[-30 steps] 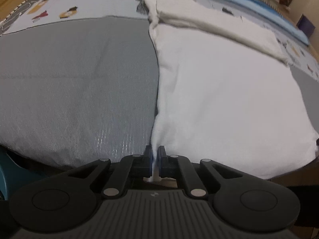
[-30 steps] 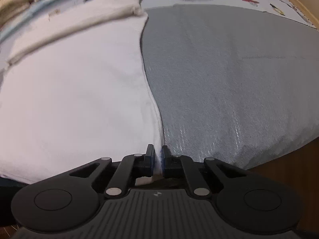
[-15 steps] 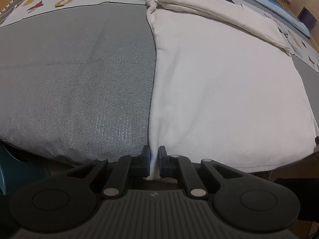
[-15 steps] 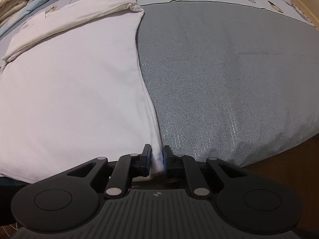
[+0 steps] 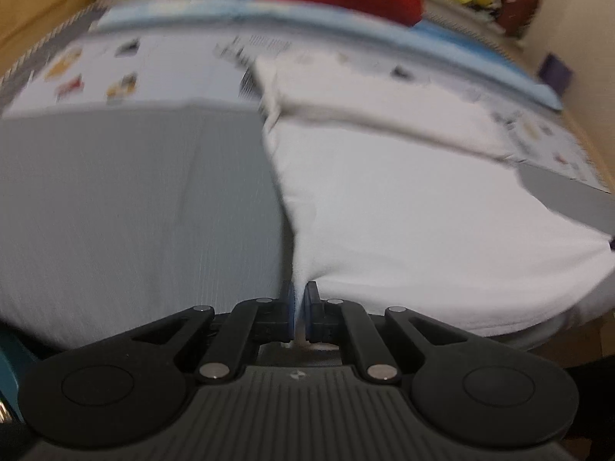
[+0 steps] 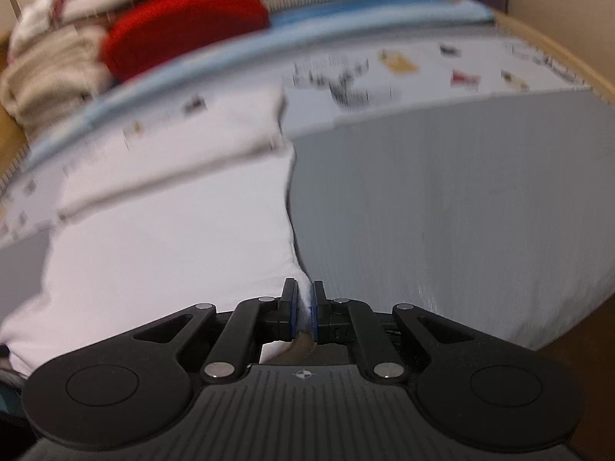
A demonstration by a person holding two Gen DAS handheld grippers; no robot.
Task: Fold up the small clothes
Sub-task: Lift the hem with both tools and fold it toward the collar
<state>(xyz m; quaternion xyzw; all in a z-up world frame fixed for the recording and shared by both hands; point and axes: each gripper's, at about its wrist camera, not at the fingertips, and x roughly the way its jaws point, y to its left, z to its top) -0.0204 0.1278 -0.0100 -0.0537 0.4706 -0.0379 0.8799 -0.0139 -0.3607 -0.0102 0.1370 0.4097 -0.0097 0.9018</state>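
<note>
a white garment is spread on a grey cloth over a bed with a printed sheet; its far edge is folded over. the garment's near left corner is clamped in the left tool and pulled up into a peak. the near right corner is pinched between the pads of the right tool, whose jaws have just been closing. a red item and folded clothes are seen blurred at the far side.

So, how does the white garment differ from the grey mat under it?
The white garment is bright white; the grey mat is dull grey. The garment's near corner is lifted, pinched by the left hand-held gripper; the mat lies flat. The garment has a folded far edge; the mat shows none. Both are plain fabric.
</note>
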